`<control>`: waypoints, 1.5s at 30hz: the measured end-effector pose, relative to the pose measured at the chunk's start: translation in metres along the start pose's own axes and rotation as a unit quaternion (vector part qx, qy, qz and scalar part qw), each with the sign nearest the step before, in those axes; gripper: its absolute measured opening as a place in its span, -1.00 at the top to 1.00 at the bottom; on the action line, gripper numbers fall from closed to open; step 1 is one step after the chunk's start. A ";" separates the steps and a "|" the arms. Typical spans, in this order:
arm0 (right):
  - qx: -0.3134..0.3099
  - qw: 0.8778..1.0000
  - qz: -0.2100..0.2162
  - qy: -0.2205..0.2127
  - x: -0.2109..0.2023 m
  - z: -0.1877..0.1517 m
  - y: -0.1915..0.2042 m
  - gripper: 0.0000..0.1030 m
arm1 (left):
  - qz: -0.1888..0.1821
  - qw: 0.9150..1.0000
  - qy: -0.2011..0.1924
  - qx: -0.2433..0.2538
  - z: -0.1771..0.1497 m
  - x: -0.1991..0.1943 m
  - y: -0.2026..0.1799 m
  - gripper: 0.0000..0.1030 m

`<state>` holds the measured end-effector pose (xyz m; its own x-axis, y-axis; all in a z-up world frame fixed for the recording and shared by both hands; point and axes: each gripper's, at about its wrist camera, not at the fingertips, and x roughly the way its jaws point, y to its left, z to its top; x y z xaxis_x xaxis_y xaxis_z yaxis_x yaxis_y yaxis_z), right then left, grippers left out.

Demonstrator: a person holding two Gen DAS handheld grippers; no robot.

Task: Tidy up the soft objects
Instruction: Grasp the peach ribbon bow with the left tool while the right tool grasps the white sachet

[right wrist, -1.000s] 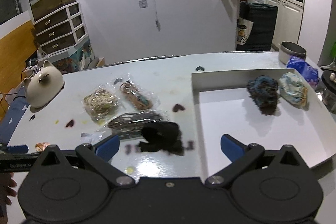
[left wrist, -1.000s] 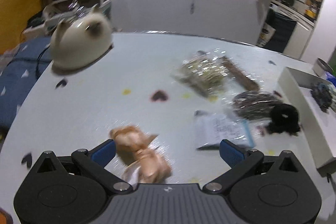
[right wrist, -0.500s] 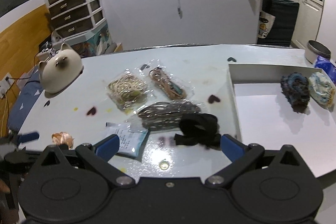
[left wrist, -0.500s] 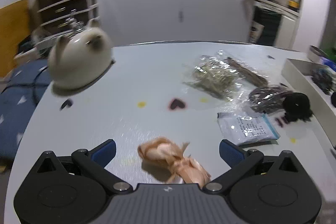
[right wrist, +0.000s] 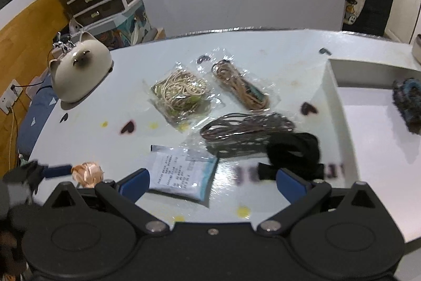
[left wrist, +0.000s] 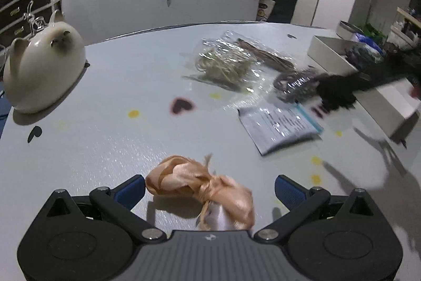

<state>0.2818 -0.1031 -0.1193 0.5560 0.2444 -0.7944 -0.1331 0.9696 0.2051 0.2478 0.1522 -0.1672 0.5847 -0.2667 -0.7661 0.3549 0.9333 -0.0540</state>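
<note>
Left gripper is spread wide, blue pads either side of the peach satin ribbon, which lies on the white table at the near edge; the left pad looks to be just at the ribbon's edge, the right pad well apart from it. No pinch yet. Right gripper is likewise spread and holds nothing, low over the table with the paper sachet between its pads and the black fabric band just ahead of its right pad.

Progress, judged from the layout: early. The white tray at the right holds a dark blue knitted piece; the rest is outside it. Left on the table: ribbon, black band, and three clear bags of cord: cream, tan, dark grey. (Whether the sachet counts as a soft object, I cannot tell.) The cat-shaped ceramic piece at the far left looks to be no part of the job.

View differences: the left wrist view gives the ribbon close up, with its knot and a white patch beneath, but the black band and tray are smeared by blur. The right wrist view shows the tray floor and the whole spread of bags, with the ribbon small at the near left, beside the other gripper's blue pad.
</note>
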 end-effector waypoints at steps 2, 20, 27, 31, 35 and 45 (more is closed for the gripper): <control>0.011 1.000 -0.001 0.014 0.013 0.005 0.006 -1.00 | 0.002 1.000 -0.002 0.010 -0.006 -0.004 -0.005 -1.00; -0.048 0.993 -0.071 0.087 0.102 0.005 0.068 -1.00 | 0.043 0.996 -0.034 0.064 -0.016 -0.017 -0.023 -1.00; -0.074 0.993 -0.053 0.070 0.087 -0.001 0.058 -0.66 | 0.025 0.998 -0.015 0.053 -0.009 -0.001 -0.022 -0.72; -0.092 0.992 -0.039 0.072 0.080 -0.007 0.052 -0.57 | 0.032 0.999 -0.007 0.041 -0.008 0.005 -0.023 -0.58; -0.101 0.991 -0.032 0.075 0.070 -0.018 0.046 -0.53 | 0.038 0.999 0.003 0.030 -0.011 0.007 -0.024 -0.49; -0.081 0.993 -0.014 0.080 0.036 -0.046 0.034 -0.44 | 0.051 0.998 -0.008 -0.027 -0.022 -0.010 -0.028 -0.22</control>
<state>0.2593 -0.0611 -0.1674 0.4258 0.2020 -0.8820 -0.2567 0.9617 0.0963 0.2161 0.1335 -0.1724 0.6273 -0.1728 -0.7594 0.2531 0.9674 -0.0110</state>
